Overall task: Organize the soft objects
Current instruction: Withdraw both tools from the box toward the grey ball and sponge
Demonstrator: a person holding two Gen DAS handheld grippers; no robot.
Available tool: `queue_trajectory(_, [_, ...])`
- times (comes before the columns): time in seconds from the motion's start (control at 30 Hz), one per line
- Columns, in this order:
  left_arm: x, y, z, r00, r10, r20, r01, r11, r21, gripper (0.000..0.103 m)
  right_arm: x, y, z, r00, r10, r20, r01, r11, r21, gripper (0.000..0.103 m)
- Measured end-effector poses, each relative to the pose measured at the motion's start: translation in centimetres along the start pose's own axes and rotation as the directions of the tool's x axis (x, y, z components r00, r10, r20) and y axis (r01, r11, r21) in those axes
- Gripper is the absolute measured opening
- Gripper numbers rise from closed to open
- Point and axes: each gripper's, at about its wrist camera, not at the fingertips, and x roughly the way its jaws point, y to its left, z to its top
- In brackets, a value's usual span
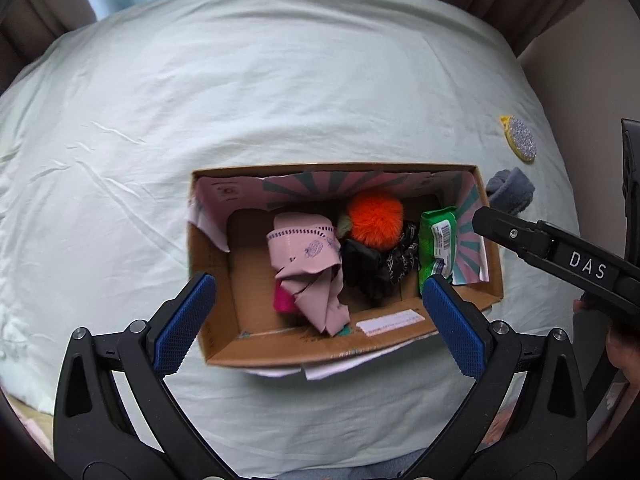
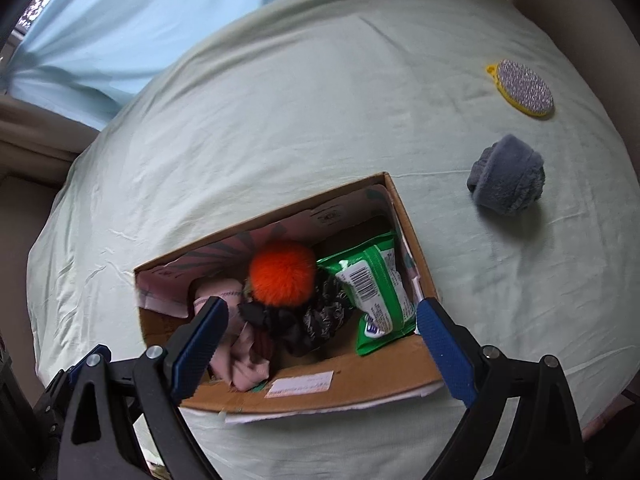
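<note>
Both hand-held grippers [image 1: 316,312] [image 2: 320,344] gape empty above the filled box [image 1: 216,280]

Soft, even daylight in both views; brightest at the pale blue curtain [image 2: 120,20] along the top, so light comes from that side; no glare on the bed sheet [image 1: 280,100], only faint creases in low relief; weak shadow under the grey fleece bundle [image 2: 506,176]; deeper shade inside the cardboard box [image 1: 212,280], dark cloth there loses detail; strong fisheye bulge, bed edge curved, corners black; left view mostly sharp; right view slightly smeared, orange pompom [image 2: 282,272] and box edges soft; near fingers of both tools a little blurred.
</note>
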Motion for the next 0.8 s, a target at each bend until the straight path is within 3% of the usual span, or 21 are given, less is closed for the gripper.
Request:
queue_trajectory(0.27, [-5.4,0.5,-2.9,0.995,0.044,0.093,-0.044,0.999,-0.002,0.103,-4.7,1.4,-3.1,0.997,-0.015,0.074,0.021,0.996,-0.089,0.094])
queue_trajectory(0.47, [-10.6,1.5,-4.8,0.977,0.065,0.202,-0.063,0.998,-0.018,0.103,-9.5,2.2,-5.9,0.984,-0.014,0.178,0.045,0.985,-0.168,0.094])
queue_trajectory(0.6, [-13.4,1.5,-6.0,0.958,0.087,0.274,-0.091,0.996,0.003,0.103,-13.2,1.8,-7.3,0.961,-0.016,0.274,0.067,0.982,-0.179,0.094])
queue_trajectory(0.8, [-16.9,0.5,-7.3,0.930,0.086,0.357,-0.101,0.995,0.023,0.103,-18.5,1.1,-9.0,0.905,-0.025,0.425,0.127,0.969,-0.213,0.094])
